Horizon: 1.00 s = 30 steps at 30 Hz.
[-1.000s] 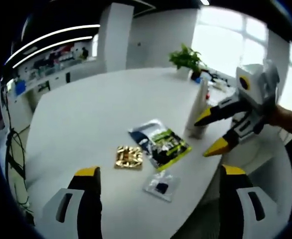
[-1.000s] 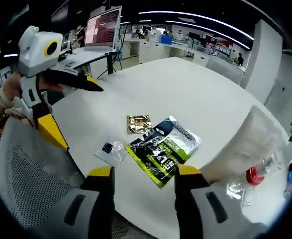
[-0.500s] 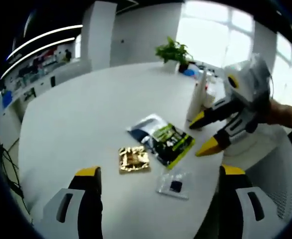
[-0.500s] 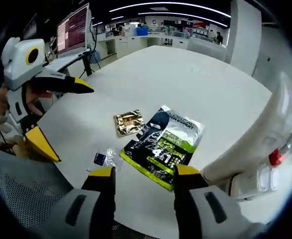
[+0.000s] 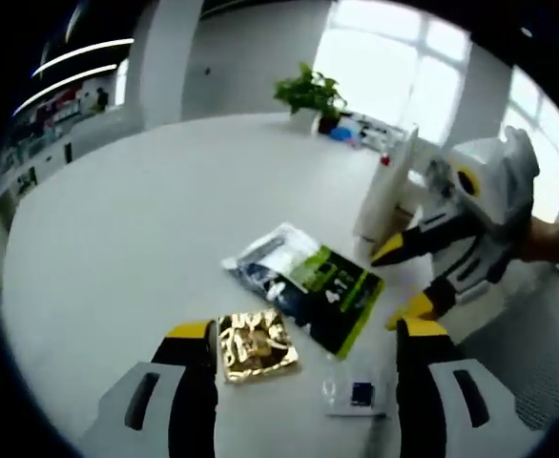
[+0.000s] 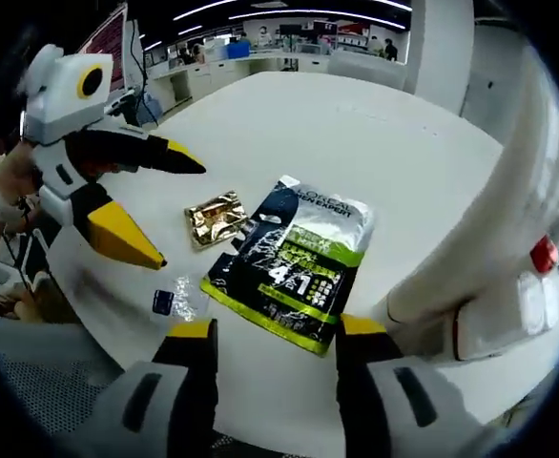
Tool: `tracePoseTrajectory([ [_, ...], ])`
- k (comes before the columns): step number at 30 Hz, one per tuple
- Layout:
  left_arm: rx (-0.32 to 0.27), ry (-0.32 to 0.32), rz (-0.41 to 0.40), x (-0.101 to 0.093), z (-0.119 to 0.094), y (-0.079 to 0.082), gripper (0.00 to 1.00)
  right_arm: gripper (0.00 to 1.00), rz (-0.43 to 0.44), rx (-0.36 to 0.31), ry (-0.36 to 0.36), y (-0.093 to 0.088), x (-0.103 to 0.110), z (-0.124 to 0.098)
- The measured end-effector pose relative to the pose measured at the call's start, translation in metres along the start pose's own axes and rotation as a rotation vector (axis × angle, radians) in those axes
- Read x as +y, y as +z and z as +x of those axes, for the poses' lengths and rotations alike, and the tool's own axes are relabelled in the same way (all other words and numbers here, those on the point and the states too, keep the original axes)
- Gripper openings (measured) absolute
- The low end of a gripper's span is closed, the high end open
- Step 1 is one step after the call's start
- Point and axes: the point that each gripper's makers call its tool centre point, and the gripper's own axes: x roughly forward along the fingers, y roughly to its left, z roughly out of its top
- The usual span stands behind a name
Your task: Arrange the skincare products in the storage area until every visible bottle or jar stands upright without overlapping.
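A black and green pouch (image 5: 303, 284) (image 6: 294, 262) lies flat on the round white table (image 5: 146, 210). Beside it lie a gold sachet (image 5: 254, 345) (image 6: 215, 217) and a small clear sachet (image 5: 356, 393) (image 6: 175, 301). A tall white tube (image 5: 384, 196) (image 6: 489, 248) stands upright near the table's edge. My left gripper (image 5: 301, 334) (image 6: 151, 205) is open just over the gold sachet, holding nothing. My right gripper (image 6: 275, 329) (image 5: 402, 279) is open at the pouch's near edge, with the tube close on its right.
A potted plant (image 5: 308, 93) and small bottles stand at the table's far side. Behind the tube sit a red-capped item (image 6: 544, 253) and clear containers. A mesh chair (image 6: 22, 382) is at the table's rim. A hand (image 6: 3, 181) holds the left gripper.
Both views have moved in closer to the table: the left gripper now sits over the gold sachet, the right nearer the pouch and tube. The left jaws look slightly narrower. Nothing on the table has moved.
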Motion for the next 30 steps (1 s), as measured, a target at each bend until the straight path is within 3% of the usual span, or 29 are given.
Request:
tracePoseTrajectory([
  [5, 0.024, -0.021, -0.025, 0.007, 0.013, -0.002, 0.64, 0.57, 0.025, 0.003, -0.032, -0.005, -0.005, 0.002],
  [17, 0.061, -0.067, -0.11, 0.015, 0.04, -0.005, 0.5, 0.56, 0.118, 0.003, -0.019, -0.011, -0.009, 0.009],
  [30, 0.07, -0.117, -0.184, -0.003, 0.051, -0.001, 0.36, 0.53, 0.191, -0.028, 0.004, -0.003, -0.007, 0.012],
])
